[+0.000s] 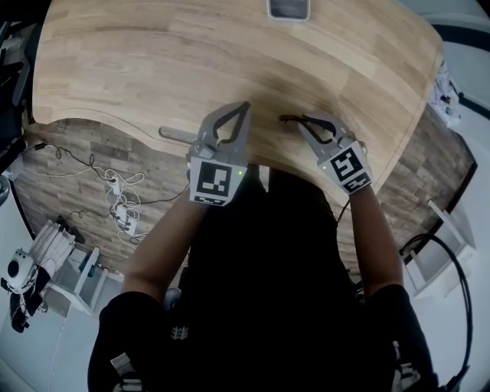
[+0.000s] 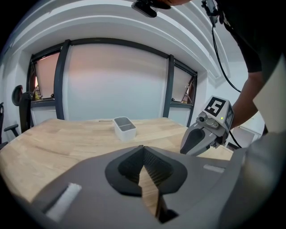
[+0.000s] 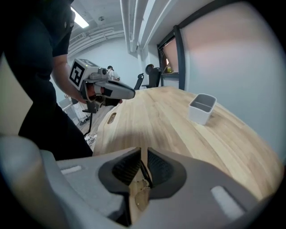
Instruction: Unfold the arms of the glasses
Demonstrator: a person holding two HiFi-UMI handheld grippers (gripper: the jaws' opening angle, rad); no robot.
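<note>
My right gripper [image 1: 300, 121] hovers over the near edge of the wooden table [image 1: 153, 53], shut on the glasses [image 1: 289, 118]. In the right gripper view a thin black arm and a lens of the glasses [image 3: 142, 187] show between the shut jaws of the right gripper [image 3: 143, 154]. My left gripper [image 1: 246, 107] is to its left, above the same table edge, jaws shut with nothing in them. In the left gripper view the left gripper [image 2: 144, 150] has its pads together and the right gripper [image 2: 196, 141] is at the right. The two grippers are apart.
A small white open box [image 1: 289, 9] stands at the far side of the table, also seen as the box [image 2: 124, 127] and the box [image 3: 202, 108]. Cables and a power strip [image 1: 119, 207] lie on the floor at left. Office chairs [image 3: 152, 76] stand beyond the table.
</note>
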